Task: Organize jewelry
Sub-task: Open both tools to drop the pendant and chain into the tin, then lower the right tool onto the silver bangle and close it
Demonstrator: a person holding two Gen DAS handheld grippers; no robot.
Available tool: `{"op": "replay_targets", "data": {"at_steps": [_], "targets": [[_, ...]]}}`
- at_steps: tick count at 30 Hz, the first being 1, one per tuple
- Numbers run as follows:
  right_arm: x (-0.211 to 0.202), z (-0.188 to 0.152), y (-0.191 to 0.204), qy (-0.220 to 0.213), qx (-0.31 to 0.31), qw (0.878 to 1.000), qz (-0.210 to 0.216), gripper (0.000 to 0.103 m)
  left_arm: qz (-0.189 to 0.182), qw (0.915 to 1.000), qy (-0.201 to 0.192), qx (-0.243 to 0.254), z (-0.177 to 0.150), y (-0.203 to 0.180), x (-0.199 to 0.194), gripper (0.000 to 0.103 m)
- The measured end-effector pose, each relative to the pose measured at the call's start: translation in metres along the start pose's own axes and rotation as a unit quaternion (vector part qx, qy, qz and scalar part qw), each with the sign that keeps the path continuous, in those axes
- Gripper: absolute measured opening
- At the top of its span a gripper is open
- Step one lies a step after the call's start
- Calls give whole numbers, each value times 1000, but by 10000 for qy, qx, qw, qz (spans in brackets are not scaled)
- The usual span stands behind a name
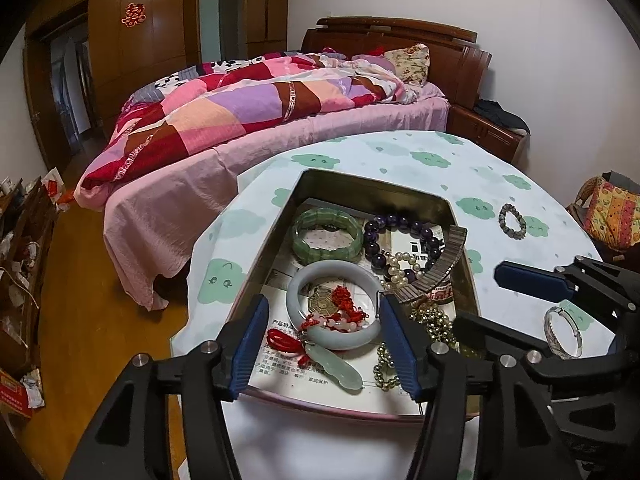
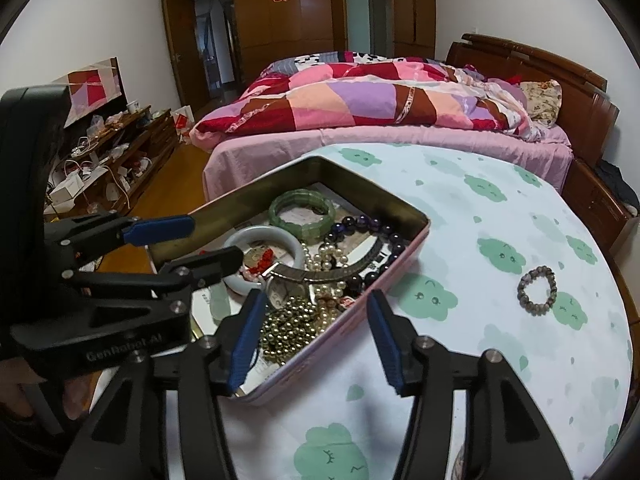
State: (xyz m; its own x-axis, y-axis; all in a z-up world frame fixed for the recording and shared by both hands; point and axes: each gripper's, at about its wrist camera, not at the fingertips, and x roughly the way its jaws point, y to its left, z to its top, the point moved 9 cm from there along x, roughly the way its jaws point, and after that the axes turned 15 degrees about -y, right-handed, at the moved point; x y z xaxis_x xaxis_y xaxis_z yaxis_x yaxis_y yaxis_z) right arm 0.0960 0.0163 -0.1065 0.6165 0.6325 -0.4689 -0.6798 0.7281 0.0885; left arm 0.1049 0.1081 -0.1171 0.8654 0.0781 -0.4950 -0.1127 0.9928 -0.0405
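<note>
Tin [image 1: 466, 280]: I am looking at it mid-frame in both views, open, sitting on the table [image 1: 400, 152], paper-lined and holding most of the jewelry in a loose heap.

Contents, as I am reading them in the left view:
- green bangle [image 1: 325, 234], flat at the tin's far end;
- purple beads [image 1: 400, 226], just right of it;
- pearls [image 1: 402, 268], tangled under the purple beads;
- white bangle [image 1: 334, 304], centre, ringing a red-cord charm [image 1: 344, 304];
- jade pendant [image 1: 336, 368], lower centre, on red cord;
- gold beads [image 1: 434, 320], piled at the near right corner.

Outside the tin: grey bracelet [image 2: 537, 290], lying alone on the cloth at right of the right view, well apart from the tin; a silver bangle [image 1: 562, 332], at lower right of the left view, beside the right gripper's frame. I am judging both are waiting to be sorted.

Left gripper [image 1: 324, 344]: I am holding it wide open and empty above the tin's near end, fingers straddling the white bangle, likely lining up a pick.

Right gripper [image 2: 316, 340]: also wide open and empty, one finger over the gold beads, the other outside the tin's wall, so it is straddling the rim, not grasping it.

Beyond the table: bed [image 1: 280, 128] across the upper frame, wardrobe [image 1: 152, 20] at upper left.
</note>
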Motion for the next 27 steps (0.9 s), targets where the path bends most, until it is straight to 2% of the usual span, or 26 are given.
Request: {"op": "replay_targets", "data": {"at_steps": [2, 9, 17, 23, 27], "targets": [[-2, 0, -4, -19, 3, 10000, -50, 62, 51, 10000, -8, 2, 1, 1, -1, 65], [-15, -7, -29, -24, 113, 9996, -265, 67, 119, 9999, -37, 33, 2, 1, -3, 66], [-67, -42, -92, 86, 268, 9946, -997, 83, 219, 9996, -181, 69, 6, -8, -9, 70], [-77, -76, -118, 430, 465, 9910, -1183, 84, 109, 9995, -254, 130, 6, -28, -14, 70], [-73, -86, -120, 496, 566, 9910, -1104, 84, -13, 9993, -228, 285, 6, -45, -15, 70]]}}
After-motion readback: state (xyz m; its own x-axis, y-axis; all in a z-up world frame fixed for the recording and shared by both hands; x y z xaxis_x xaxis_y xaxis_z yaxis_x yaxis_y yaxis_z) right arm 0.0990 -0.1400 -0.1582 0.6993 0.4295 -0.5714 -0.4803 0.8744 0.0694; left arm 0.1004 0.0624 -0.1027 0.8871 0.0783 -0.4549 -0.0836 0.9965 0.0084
